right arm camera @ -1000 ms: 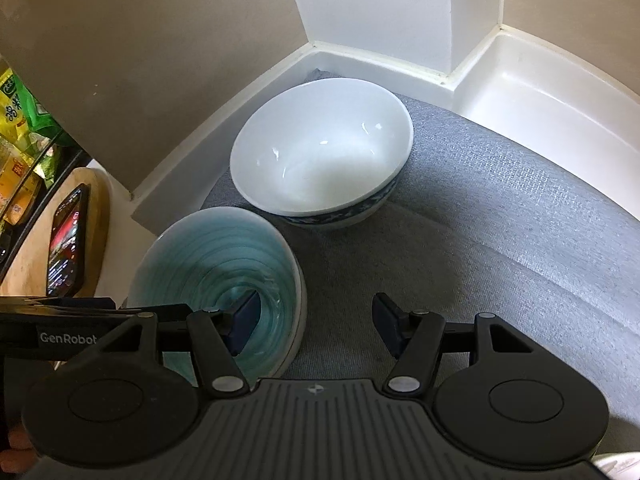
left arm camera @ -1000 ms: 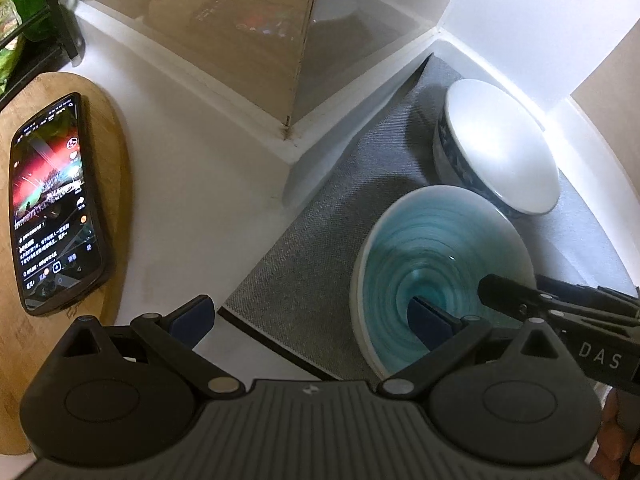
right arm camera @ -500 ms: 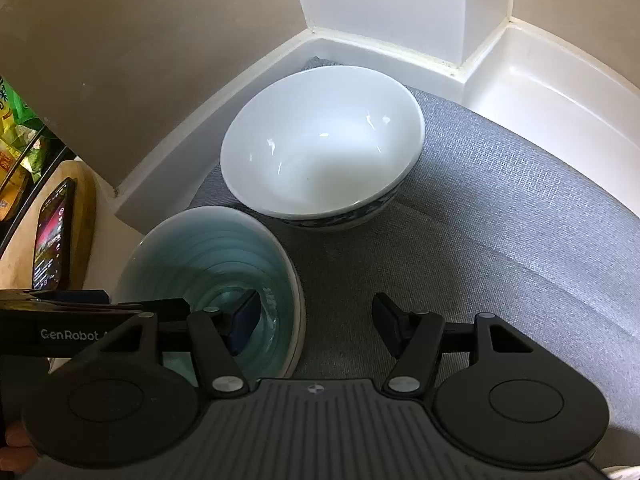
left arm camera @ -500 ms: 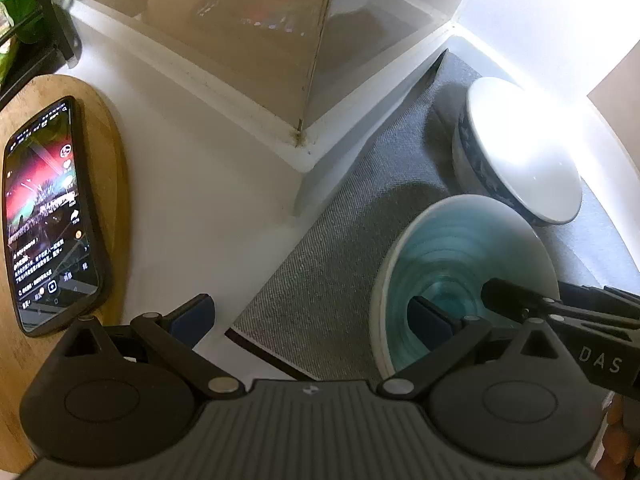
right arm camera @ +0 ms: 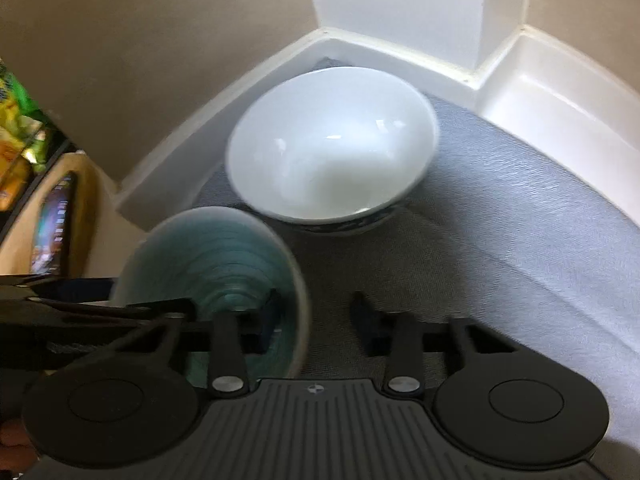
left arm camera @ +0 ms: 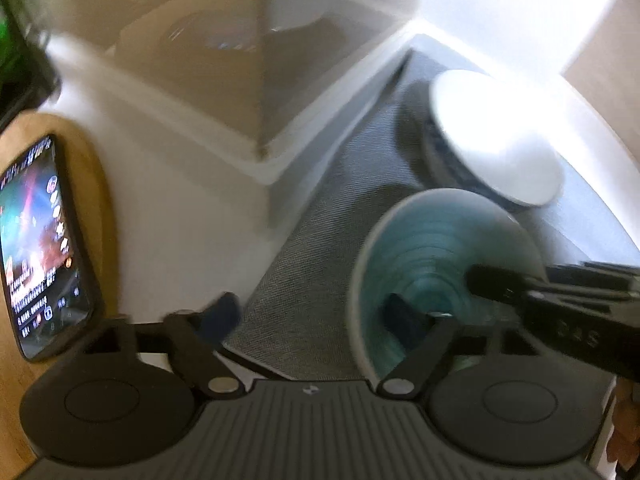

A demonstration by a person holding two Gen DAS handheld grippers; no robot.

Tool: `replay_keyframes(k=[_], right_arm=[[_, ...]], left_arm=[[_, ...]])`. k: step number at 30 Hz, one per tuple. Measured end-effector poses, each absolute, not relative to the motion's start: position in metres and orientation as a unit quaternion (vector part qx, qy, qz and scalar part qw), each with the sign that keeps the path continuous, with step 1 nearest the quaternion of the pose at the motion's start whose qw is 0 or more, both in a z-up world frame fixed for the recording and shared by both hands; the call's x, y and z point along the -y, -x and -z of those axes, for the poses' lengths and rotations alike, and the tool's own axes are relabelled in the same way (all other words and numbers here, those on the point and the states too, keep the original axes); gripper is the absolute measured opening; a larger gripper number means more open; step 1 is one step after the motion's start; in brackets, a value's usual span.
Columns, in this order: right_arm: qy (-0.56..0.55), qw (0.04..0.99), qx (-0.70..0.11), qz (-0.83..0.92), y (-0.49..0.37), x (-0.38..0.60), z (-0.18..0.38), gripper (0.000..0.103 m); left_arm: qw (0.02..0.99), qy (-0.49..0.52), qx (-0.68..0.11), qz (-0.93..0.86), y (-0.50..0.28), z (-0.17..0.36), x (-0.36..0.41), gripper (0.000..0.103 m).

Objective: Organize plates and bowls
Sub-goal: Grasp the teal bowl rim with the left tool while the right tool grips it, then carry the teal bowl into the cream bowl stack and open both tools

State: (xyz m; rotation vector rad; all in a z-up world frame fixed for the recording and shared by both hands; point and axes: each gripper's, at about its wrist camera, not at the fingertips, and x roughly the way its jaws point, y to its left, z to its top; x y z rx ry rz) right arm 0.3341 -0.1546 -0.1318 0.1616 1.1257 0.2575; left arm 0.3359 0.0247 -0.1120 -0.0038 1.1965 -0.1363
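At the bottom of the left wrist view, the left gripper (left arm camera: 312, 314) straddles the near left rim of the teal bowl (left arm camera: 432, 248): one finger is down inside the bowl, the other outside over the mat's edge. Its jaws have just been closing with the rim between them, but a wide gap is left, so it grips nothing yet.

Low in the right wrist view, the right gripper (right arm camera: 316, 312) straddles the opposite rim in the same way. Its jaws have also just been closing around the wall. A strip of mat shows between the outer finger and the bowl, so I judge this claw not yet clenched either, though blur makes that uncertain.

The teal bowl sits on the grey mat (right arm camera: 500, 220), at lower left in the right view. Just behind it, toward the corner of the wall, stands the larger white bowl (right arm camera: 332, 148), rims nearly touching. A lit phone (left arm camera: 36, 240) lies on a wooden board (left arm camera: 96, 168) at far left.

To do this well, both claws should bite the rim evenly and squarely before any lift. Then raise the bowl level, clear the white bowl's rim, and lower it centred inside. I'd guess a lopsided pinch would tip it.
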Motion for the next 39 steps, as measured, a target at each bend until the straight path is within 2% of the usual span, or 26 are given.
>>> replay_keyframes(k=[1,6,8,10,17,22,29,31,33,35,39], right_arm=[[-0.085,0.831,-0.535,-0.128,-0.334,0.154,0.132,0.018],[-0.094,0.829,-0.536,-0.133,-0.335,0.15,0.132,0.017],[-0.102,0.826,-0.537,-0.137,-0.336,0.148,0.131,0.014],[-0.105,0.827,-0.533,-0.147,-0.338,0.143,0.127,0.012],[-0.104,0.828,-0.529,-0.152,-0.34,0.136,0.124,0.011],[-0.119,0.823,-0.534,-0.151,-0.342,0.14,0.129,0.011],[-0.129,0.82,-0.541,-0.136,-0.342,0.155,0.132,0.009],[-0.129,0.824,-0.536,-0.132,-0.342,0.159,0.131,0.009],[-0.131,0.823,-0.537,-0.132,-0.343,0.161,0.132,0.009],[-0.133,0.822,-0.537,-0.134,-0.344,0.162,0.133,0.009],[-0.136,0.822,-0.537,-0.134,-0.346,0.162,0.136,0.012]], left_arm=[[0.825,0.003,-0.561,0.064,-0.335,0.111,-0.025,0.074],[0.828,0.019,-0.556,0.075,-0.337,0.103,-0.034,0.046],[0.828,0.013,-0.555,0.079,-0.337,0.1,-0.034,0.029],[0.83,0.008,-0.552,0.079,-0.337,0.099,-0.036,0.02],[0.828,0.044,-0.552,0.085,-0.334,0.094,-0.056,0.012],[0.832,0.042,-0.546,0.087,-0.329,0.087,-0.059,0.013],[0.837,0.042,-0.536,0.1,-0.32,0.075,-0.058,0.028],[0.837,0.043,-0.536,0.103,-0.319,0.074,-0.056,0.028],[0.838,0.042,-0.534,0.106,-0.318,0.072,-0.053,0.034],[0.84,0.039,-0.53,0.107,-0.316,0.07,-0.051,0.048],[0.845,0.037,-0.522,0.111,-0.314,0.069,-0.047,0.055]])
